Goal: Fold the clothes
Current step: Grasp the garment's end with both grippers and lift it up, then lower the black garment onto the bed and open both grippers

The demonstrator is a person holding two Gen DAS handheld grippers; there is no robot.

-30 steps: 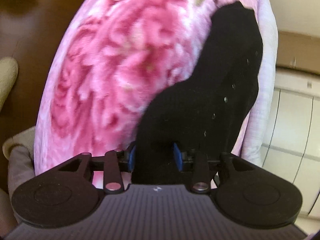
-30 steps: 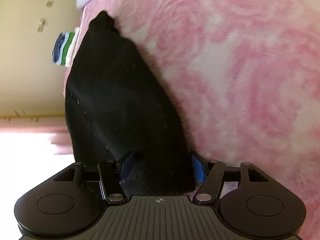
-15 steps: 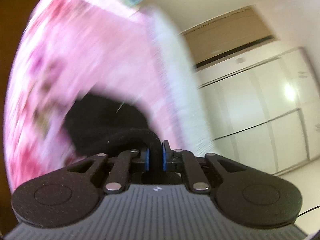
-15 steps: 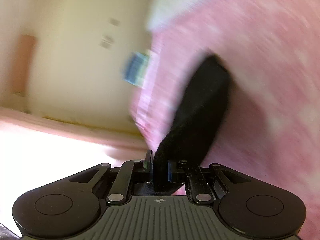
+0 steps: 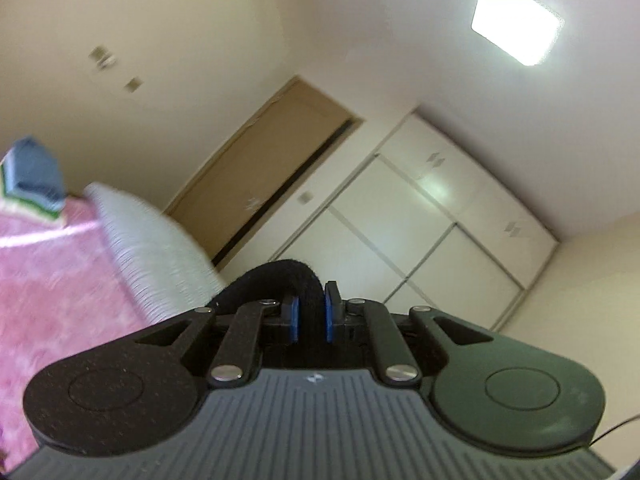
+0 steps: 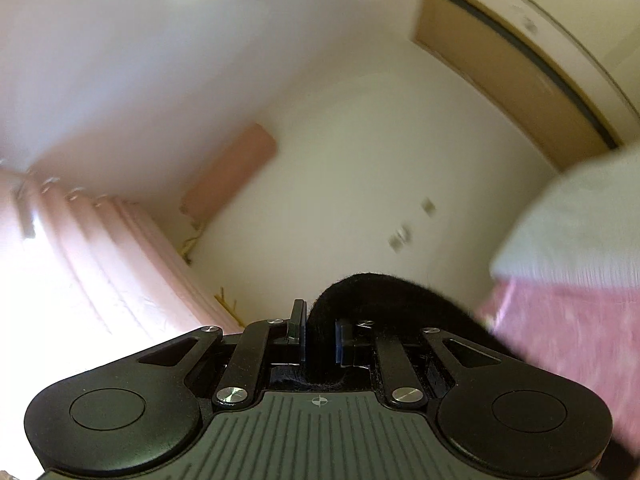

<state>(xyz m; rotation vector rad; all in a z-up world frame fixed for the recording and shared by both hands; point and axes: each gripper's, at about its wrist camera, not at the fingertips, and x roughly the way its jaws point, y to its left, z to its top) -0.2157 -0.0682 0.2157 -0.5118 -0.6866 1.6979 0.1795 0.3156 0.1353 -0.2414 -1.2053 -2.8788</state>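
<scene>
A black garment [image 5: 280, 276] is pinched between the blue pads of my left gripper [image 5: 312, 308], which is shut on it and held high, pointing level at the room. The cloth loops over to the left and drops out of sight behind the gripper body. In the right wrist view the same black garment [image 6: 376, 292] bulges up between the pads of my right gripper [image 6: 320, 338], also shut on it, and falls away to the right. The bulk of the garment hangs hidden below both cameras.
A pink floral bed cover [image 5: 52, 272] lies low at the left, with a white pillow [image 5: 152, 248] at its edge and a folded blue and green stack [image 5: 32, 178] beyond. White wardrobe doors [image 5: 420, 232] and a brown door [image 5: 264, 172] stand ahead. Pink curtains [image 6: 100, 264] cover a bright window.
Both grippers closed on the black garment lying on the bed and rose steeply with it. The views swung from the pink cover up to the walls and ceiling.
</scene>
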